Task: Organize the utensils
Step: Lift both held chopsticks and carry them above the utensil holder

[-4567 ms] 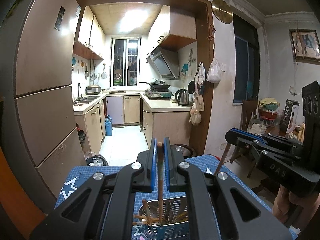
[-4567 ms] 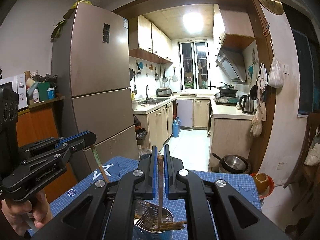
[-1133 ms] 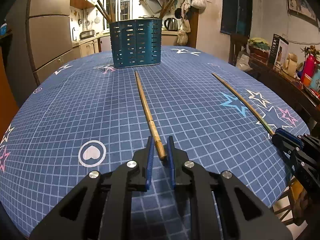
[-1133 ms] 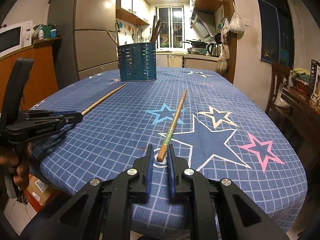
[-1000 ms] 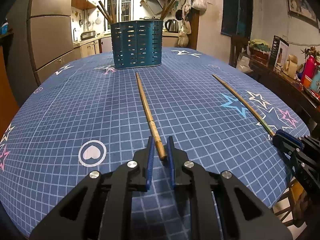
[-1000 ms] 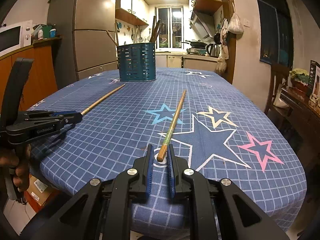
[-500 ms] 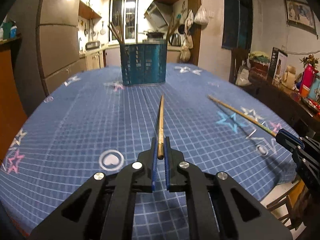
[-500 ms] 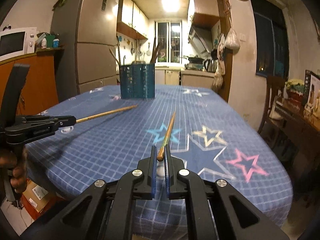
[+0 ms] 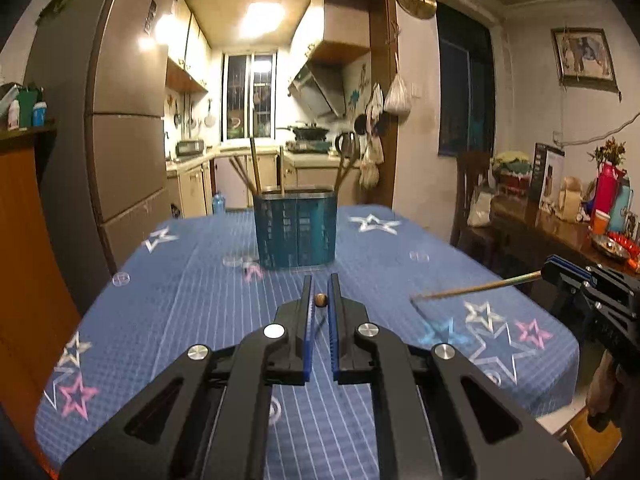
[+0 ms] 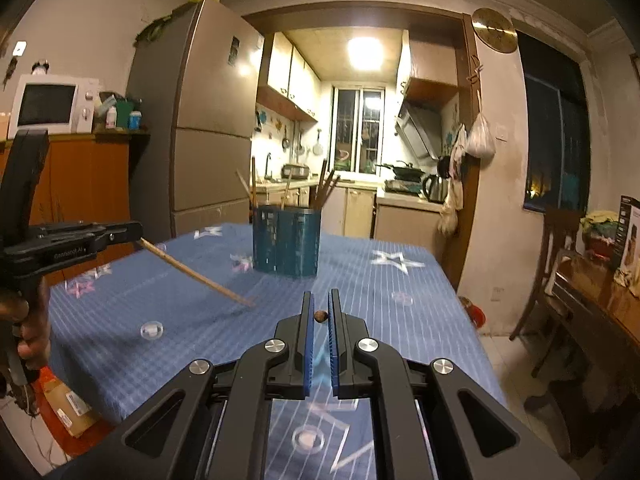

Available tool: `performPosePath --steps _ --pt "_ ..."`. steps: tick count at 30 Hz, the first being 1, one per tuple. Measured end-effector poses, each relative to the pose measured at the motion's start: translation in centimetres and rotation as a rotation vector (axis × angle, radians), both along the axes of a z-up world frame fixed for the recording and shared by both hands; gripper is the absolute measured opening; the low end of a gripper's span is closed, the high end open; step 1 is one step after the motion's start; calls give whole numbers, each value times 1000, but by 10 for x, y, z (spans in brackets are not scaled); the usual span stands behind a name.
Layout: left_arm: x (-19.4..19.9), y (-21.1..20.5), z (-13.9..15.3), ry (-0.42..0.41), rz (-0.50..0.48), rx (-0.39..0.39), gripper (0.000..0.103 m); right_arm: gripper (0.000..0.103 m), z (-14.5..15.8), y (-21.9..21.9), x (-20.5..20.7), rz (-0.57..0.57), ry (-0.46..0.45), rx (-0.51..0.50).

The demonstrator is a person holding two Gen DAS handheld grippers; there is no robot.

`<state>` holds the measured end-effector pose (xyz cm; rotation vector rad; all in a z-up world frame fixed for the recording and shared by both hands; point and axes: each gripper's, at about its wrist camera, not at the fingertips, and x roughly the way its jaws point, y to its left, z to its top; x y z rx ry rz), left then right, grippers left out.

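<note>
A: While you had both tools raised over the tabletop (image 9: pixel 168 312), each was clenched on one chopstick. Your left hand-held gripper (image 9: pixel 320 300) pinched the left chopstick (image 9: pixel 320 300) by its butt end, seen end-on as a brown dot between the blue pads (image 9: pixel 307 332). Confirm?

B: Confirmed. In the right wrist view you could see that stick's full length (image 10: pixel 198 273), running from the left tool down toward the cloth, tip just above it or touching, blur made it hard to call. Your right hand-held gripper (image 10: pixel 321 316) was the same story: clamped on the right chopstick (image 10: pixel 321 316) at the thick end.

A: And the left wrist view showed that one sideways (image 9: pixel 476 289), sticking out level-ish from the tool. Target?

B: Blue slotted utensil holder (image 9: pixel 295 228), standing mid-table beyond both tools, already had several sticks (image 9: pixel 254 168) leaning inside. Well apart from what you held.

A: Handling note?

B: I'd judge them light, stiff, wooden-looking, thin and round, so they could roll or pivot in the pads. You held them at the very end, meaning a long lever; any knock on the free tip could swing them. A grip a little further in from the end would have been steadier, but end hold suited dropping them tip-first into the holder.

A: Risk?

B: You needed to tilt each stick upright before the rim, otherwise the tip could catch a slot or the rim and twist out. Fragile? Not really.
</note>
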<state>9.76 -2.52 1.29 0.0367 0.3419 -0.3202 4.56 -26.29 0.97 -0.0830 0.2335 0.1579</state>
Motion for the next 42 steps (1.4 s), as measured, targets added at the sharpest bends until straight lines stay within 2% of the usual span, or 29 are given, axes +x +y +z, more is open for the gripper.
performPosePath --steps 6,12,17,32,42 --pt "21 0 22 -24 3 -23 5 8 29 -7 35 33 10 32" --pt "39 -5 38 -49 14 -9 5 8 50 -10 68 64 14 49" --pt "57 -6 51 -44 16 -29 5 8 67 -11 94 78 29 72" --pt "74 -3 90 -78 17 -18 5 8 117 4 121 104 -10 90" --pt "95 4 123 -90 31 -14 5 8 154 10 150 125 -32 144"
